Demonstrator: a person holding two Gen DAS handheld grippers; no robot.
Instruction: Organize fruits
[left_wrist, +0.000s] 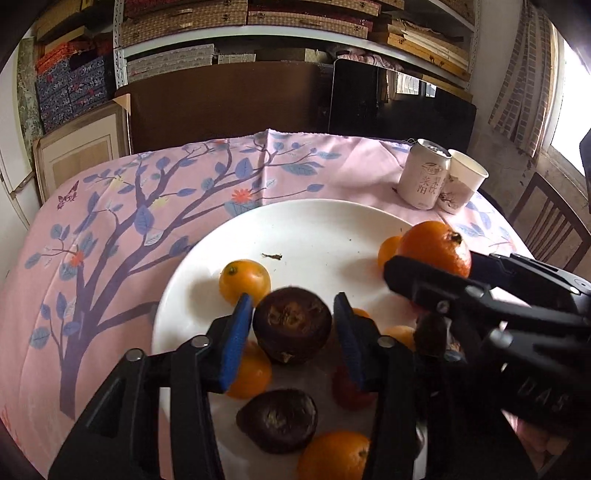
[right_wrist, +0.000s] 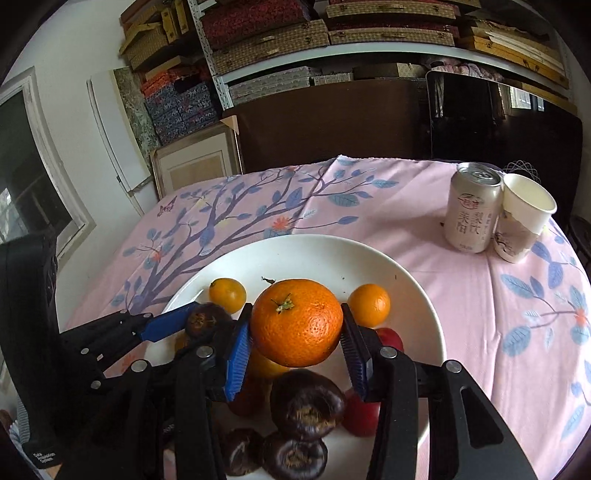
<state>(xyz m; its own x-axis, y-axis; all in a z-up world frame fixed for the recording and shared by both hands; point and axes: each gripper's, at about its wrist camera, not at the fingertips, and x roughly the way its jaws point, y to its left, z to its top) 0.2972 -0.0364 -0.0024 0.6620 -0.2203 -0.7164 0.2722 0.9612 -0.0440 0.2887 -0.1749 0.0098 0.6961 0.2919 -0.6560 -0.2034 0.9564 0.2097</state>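
A white plate on the pink tablecloth carries small oranges, dark brown fruits and red fruits. My left gripper is shut on a dark brown fruit, its blue pads against both sides, above the plate's near left part. My right gripper is shut on a large orange, stem up, held over the middle of the plate. The two grippers are side by side, close together.
A pale drink can and a white paper cup stand at the table's far right. A wooden chair is to the right. Dark boards and shelves of boxes are behind the table.
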